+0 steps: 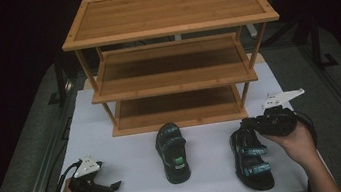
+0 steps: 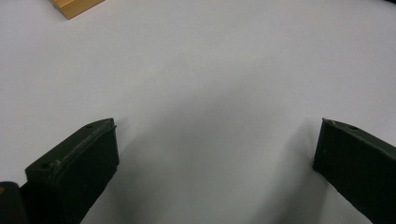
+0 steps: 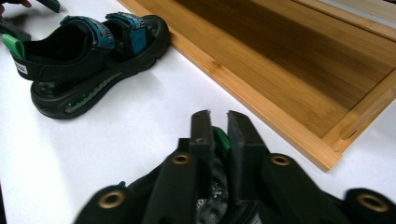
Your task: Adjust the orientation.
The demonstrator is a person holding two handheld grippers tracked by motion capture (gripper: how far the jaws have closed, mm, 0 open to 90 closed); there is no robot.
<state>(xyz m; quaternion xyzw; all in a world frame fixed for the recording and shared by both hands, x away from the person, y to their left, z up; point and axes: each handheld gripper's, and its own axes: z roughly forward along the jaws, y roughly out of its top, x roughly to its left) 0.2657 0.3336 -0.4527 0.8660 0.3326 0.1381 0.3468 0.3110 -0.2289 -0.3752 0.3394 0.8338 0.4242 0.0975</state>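
Observation:
Two black sandals with teal straps lie on the white table in front of a wooden rack. The middle sandal (image 1: pixel 172 153) (image 3: pixel 88 56) lies free, toe toward me. My right gripper (image 1: pixel 248 125) (image 3: pixel 218 116) is at the heel end of the right sandal (image 1: pixel 252 160), its jaws shut on the heel strap with its green tab (image 3: pixel 221 140). My left gripper (image 1: pixel 114 186) (image 2: pixel 217 123) rests low at the near left of the table, jaws wide open with only bare table between them.
The three-tier bamboo rack (image 1: pixel 166 10) stands at the back of the white table top (image 1: pixel 135 181), all shelves bare; its bottom shelf (image 3: pixel 280 60) lies just beyond the sandals. Dark floor surrounds the table.

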